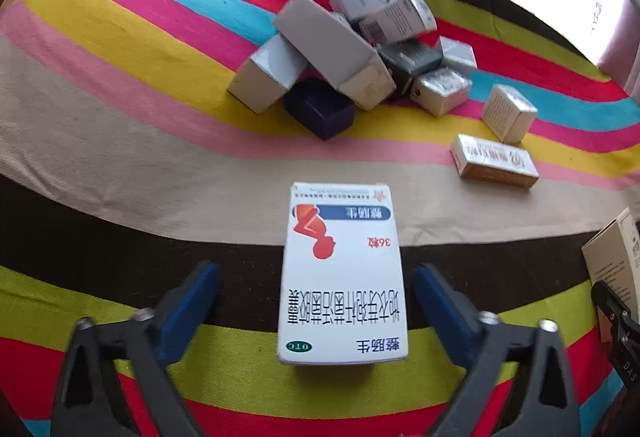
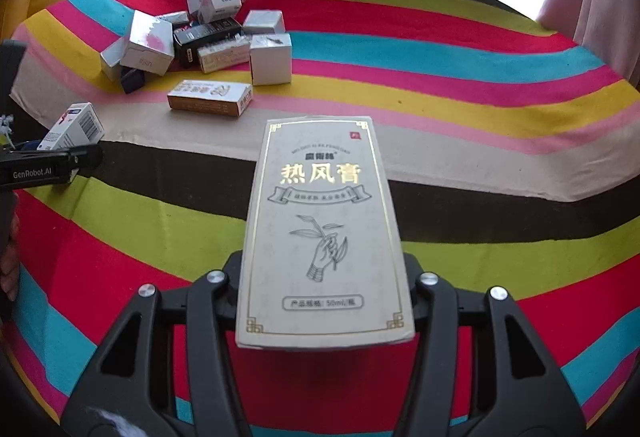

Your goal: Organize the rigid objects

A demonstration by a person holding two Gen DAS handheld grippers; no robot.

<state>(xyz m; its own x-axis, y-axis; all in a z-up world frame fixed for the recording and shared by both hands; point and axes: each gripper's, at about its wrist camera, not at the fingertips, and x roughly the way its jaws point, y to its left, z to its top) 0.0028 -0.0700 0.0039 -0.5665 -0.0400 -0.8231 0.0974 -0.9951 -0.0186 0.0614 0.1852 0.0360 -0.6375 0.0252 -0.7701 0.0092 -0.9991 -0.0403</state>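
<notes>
Your left tongs stand apart, with the white medicine box lying flat on the striped cloth between the blue pads; a clear gap shows on both sides of the box, so neither pad touches it. That box lies across the brown stripe and reaches into the beige and green ones, its printed face up.

Your right tongs are clamped on the cream box with gold lettering, which sticks out forward from the black jaws, its large printed face turned up toward the camera.

Taking the white medicine box as your landmark: beyond it, further up the tabletop, sits the heap of boxes, grey, silver and dark ones leaning on each other. A navy box sits at the near edge of the heap. To the right of the heap and apart from it lie a small silver box and a flat brown-and-white box, the latter the nearer to the medicine box. The cream box shows far to its right, at the frame edge
</notes>
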